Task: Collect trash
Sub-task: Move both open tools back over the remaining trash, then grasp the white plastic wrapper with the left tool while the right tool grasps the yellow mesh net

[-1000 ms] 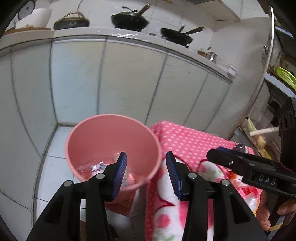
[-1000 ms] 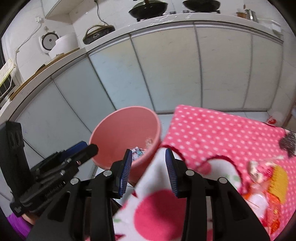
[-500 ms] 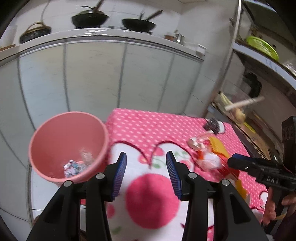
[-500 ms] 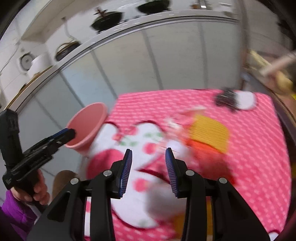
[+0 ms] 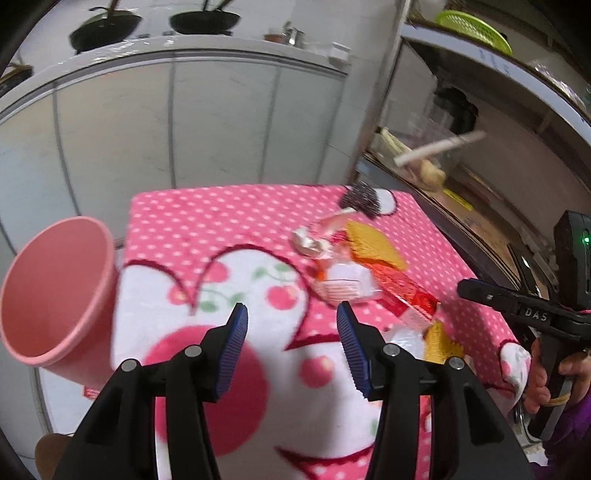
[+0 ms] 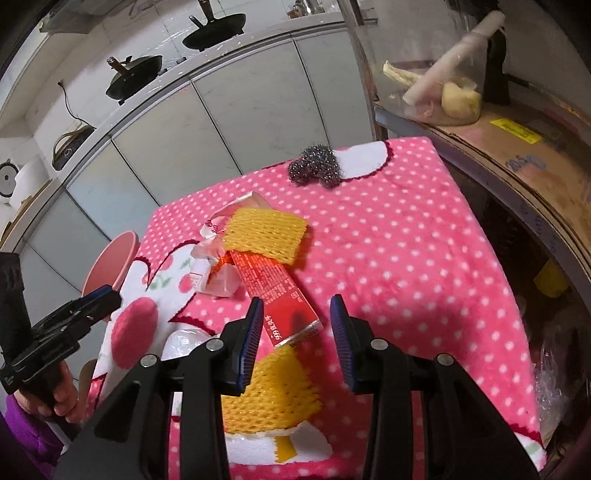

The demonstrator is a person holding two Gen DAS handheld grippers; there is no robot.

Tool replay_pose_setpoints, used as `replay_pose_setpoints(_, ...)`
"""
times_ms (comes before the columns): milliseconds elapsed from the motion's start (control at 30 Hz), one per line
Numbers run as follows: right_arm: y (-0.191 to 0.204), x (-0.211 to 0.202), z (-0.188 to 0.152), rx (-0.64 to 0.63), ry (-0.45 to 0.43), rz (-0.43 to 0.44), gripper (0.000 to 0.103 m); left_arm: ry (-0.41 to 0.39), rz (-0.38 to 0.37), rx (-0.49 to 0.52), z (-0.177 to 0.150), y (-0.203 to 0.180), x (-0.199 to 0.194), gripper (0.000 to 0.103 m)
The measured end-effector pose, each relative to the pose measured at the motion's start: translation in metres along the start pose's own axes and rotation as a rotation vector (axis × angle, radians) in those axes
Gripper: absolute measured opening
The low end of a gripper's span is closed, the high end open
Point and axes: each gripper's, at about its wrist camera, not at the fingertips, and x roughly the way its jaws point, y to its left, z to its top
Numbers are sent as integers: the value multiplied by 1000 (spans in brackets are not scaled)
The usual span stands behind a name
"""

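Observation:
A pink bin stands off the table's left edge; its rim shows in the right wrist view. Trash lies on the pink polka-dot cloth: a red box, a yellow foam net, a second yellow net near the front, white wrappers and a steel scourer. The pile also shows in the left wrist view. My left gripper is open and empty above the cloth's white patch. My right gripper is open and empty above the red box's near end.
White cabinet fronts run behind the table under a counter with black pans. A shelf unit with a plastic bag of food stands close on the right of the table.
Both grippers have swung right, away from the pink bin, and now face the trash pile on the cloth. Both stay open and empty.

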Motion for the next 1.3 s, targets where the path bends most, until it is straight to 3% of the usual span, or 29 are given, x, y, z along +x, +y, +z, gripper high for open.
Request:
replay_pose_setpoints(233, -4, 6, 1, 1, 2, 10, 38, 81, -106, -22, 13, -33, 39, 49)
replay_pose_setpoints(500, -8, 14, 2, 1, 16, 30, 38, 155, -16, -112, 17, -28, 88, 49)
replay_pose_setpoints(567, -8, 16, 4, -4, 18, 35, 38, 138, -31, -147, 18, -22, 90, 49)
replay_pose_setpoints(700, -8, 21, 8, -16, 24, 50, 38, 129, -67, -128, 21, -22, 90, 32)
replay_pose_setpoints(967, -7, 28, 16, 2, 28, 86, 38, 114, -94, -89, 20, -28, 92, 17)
replay_pose_setpoints(1300, 12, 34, 30, -42, 17, 102, 38, 31, -96, -49, 22, -26, 53, 15)
